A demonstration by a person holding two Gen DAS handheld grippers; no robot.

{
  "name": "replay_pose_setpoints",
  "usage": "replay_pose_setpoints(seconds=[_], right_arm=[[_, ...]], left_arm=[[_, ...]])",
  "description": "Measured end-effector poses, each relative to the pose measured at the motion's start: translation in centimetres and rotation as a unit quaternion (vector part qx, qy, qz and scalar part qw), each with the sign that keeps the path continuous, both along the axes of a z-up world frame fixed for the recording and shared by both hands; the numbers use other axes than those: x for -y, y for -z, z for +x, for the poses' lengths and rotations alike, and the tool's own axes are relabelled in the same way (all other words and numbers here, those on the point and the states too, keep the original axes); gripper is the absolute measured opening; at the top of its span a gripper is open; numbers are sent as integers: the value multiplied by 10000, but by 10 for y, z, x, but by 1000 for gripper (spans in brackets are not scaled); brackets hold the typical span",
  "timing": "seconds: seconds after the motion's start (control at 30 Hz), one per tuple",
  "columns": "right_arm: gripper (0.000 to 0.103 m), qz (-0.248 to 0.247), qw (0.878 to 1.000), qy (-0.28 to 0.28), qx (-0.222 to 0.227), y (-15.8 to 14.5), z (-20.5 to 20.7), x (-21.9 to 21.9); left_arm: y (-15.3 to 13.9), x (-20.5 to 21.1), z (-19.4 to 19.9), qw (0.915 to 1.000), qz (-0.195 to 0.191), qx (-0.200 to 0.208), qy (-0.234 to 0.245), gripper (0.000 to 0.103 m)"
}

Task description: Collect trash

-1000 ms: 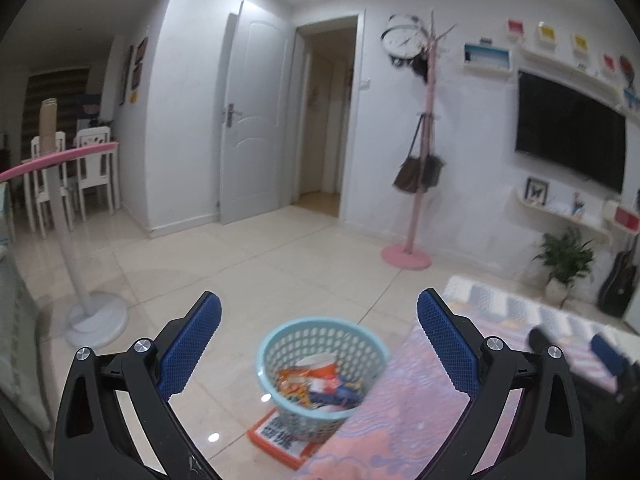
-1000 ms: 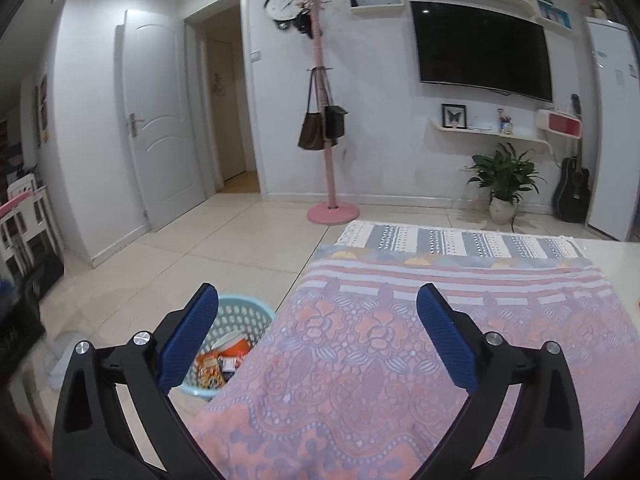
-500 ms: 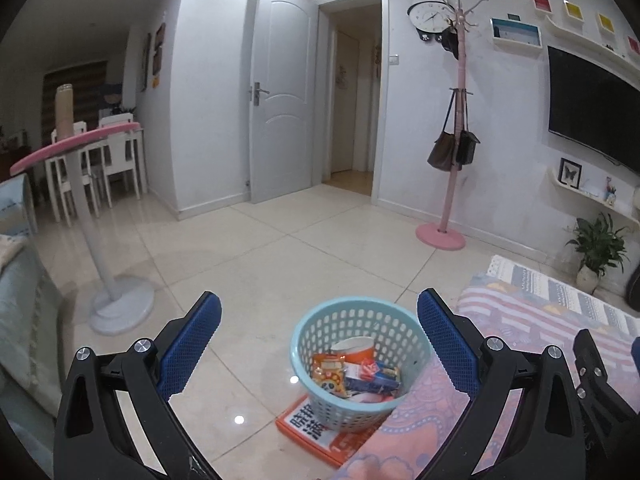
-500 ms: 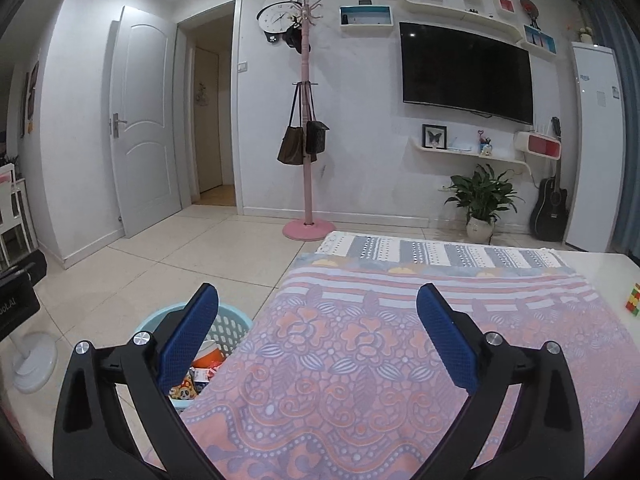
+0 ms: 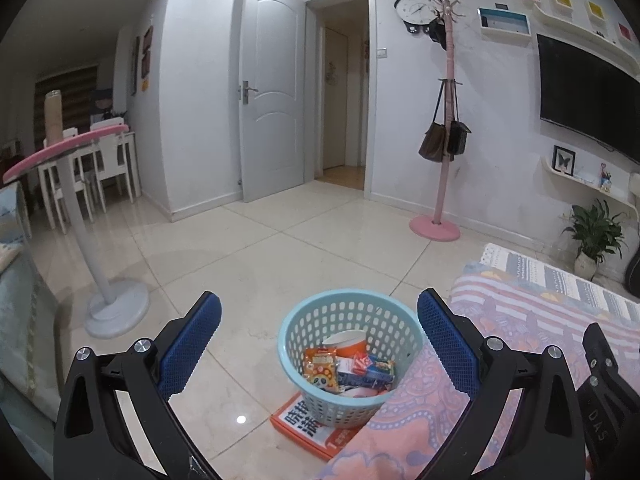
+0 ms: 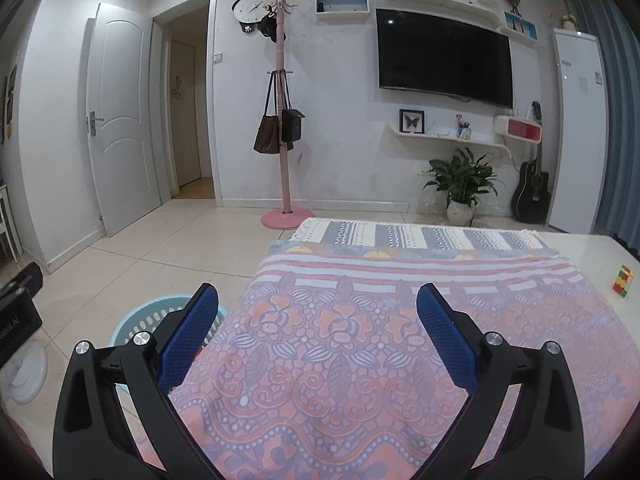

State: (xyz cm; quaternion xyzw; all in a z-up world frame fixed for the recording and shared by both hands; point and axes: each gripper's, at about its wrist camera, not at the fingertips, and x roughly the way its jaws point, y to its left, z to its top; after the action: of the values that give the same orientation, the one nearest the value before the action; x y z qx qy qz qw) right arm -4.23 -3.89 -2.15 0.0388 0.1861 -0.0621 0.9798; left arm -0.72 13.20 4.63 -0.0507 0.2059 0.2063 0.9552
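Note:
A light blue plastic basket (image 5: pixel 316 316) stands on the tiled floor beside the table. It holds snack wrappers (image 5: pixel 320 368), a paper cup (image 5: pixel 346 340) and small cartons. My left gripper (image 5: pixel 318 318) hovers above and in front of it, open and holding nothing. In the right wrist view the basket (image 6: pixel 136 320) peeks out at lower left, partly hidden by a finger. My right gripper (image 6: pixel 318 316) is open over the pink floral tablecloth (image 6: pixel 360 332), with nothing between its fingers.
An orange booklet (image 5: pixel 304 424) lies under the basket. A white fan stand (image 5: pixel 112 312) is on the left floor, a pink coat rack (image 5: pixel 438 228) by the far wall. A colourful cube (image 6: pixel 623 281) sits at the table's right edge. A potted plant (image 6: pixel 460 184) and guitar (image 6: pixel 532 188) stand beyond.
Both cameras have levelled and shifted; the basket now sits more central between the left fingers. The right view turned rightward, showing more table and the cube. Both grippers stayed open.

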Motion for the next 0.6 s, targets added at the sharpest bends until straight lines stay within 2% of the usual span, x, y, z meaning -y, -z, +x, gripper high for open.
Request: replay_pose_setpoints(seconds=[0.17, 0.37, 0.6], right_arm=[[95, -25, 9999, -93, -132, 3, 4, -3], [95, -9, 9998, -157, -119, 4, 4, -5], [95, -30, 9997, -237, -93, 3, 3, -7]], left_arm=[[6, 0, 3, 10000, -24, -25, 20, 95], [20, 0, 12, 9999, -58, -126, 2, 95], [22, -2, 11, 9999, -102, -72, -3, 95]])
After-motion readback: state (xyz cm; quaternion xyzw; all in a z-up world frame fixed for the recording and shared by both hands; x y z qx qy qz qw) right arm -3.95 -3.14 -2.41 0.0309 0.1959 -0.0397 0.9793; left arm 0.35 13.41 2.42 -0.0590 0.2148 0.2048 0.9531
